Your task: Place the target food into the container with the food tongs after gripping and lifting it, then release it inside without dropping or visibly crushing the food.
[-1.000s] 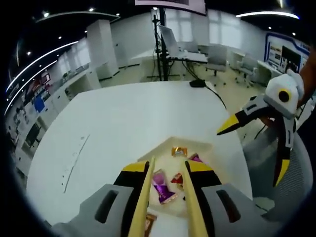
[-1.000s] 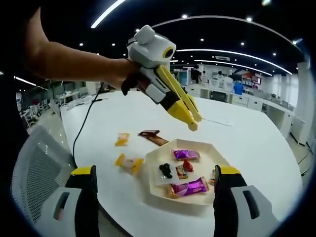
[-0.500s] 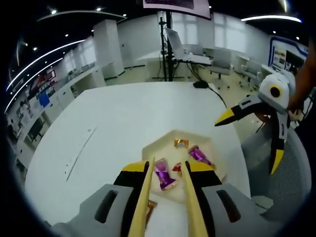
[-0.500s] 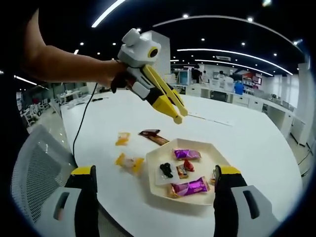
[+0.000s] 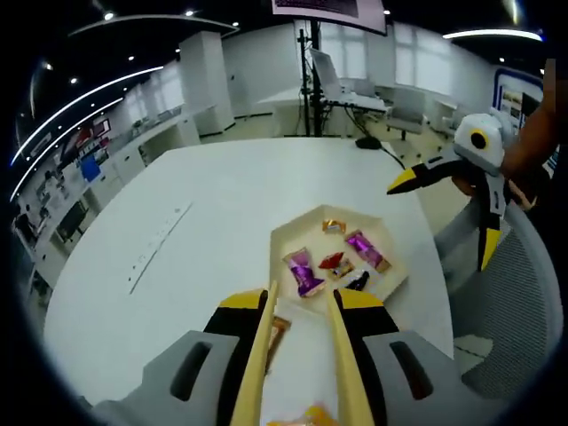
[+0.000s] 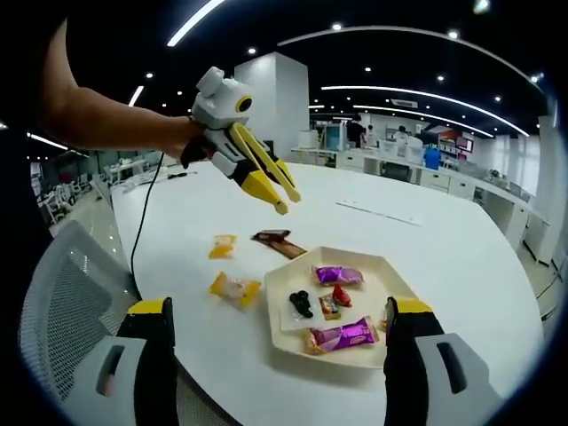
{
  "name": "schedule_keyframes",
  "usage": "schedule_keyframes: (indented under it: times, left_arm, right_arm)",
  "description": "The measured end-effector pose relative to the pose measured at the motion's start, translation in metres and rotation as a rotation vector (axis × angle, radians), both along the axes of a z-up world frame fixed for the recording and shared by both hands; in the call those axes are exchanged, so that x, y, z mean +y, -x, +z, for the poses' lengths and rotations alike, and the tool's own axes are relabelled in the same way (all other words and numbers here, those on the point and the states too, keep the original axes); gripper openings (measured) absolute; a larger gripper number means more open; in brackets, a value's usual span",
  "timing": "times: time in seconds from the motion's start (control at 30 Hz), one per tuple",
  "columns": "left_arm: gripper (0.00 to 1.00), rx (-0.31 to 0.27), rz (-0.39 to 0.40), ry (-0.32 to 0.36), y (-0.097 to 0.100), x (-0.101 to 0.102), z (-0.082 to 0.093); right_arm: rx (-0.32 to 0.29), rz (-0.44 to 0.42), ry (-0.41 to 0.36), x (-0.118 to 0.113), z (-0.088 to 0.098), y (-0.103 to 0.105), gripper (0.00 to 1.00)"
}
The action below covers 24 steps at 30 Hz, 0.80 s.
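Left gripper [image 6: 282, 197] hangs above the table [image 6: 461, 257], its wooden tongs [image 5: 297, 355] a little parted with nothing between them. Right gripper [image 6: 280, 364] waits at the near table edge, jaws spread wide and bare. Several wrapped candies already lie in the white tray [image 6: 377, 275]. Three remain outside it: a brown bar [image 6: 277, 243] touching the tray's far left rim, and two yellow sweets [image 6: 233, 288] on the table left of it. Light and crinkly, probably slippery; pinch mid-body, gently.

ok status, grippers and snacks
Left gripper tongs empty, above table. Right gripper open, clear. Three snacks outside tray. Nothing blocking.
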<state>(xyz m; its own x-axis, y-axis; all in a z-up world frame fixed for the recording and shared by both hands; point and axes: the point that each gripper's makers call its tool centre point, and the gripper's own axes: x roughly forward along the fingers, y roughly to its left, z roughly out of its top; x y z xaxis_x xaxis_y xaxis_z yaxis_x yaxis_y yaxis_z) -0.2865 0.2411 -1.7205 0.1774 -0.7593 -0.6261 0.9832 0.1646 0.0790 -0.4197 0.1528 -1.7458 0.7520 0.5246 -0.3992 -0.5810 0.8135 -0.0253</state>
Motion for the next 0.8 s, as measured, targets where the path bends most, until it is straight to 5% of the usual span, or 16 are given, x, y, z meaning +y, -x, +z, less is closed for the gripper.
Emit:
schedule_keyframes:
  times: [0.8]
  left_arm:
    - [0.26,0.02,0.094,-0.034,-0.009,0.095,-0.029]
  right_arm:
    - [0.017,0.018,0.014,0.003,-0.004,0.002,0.98]
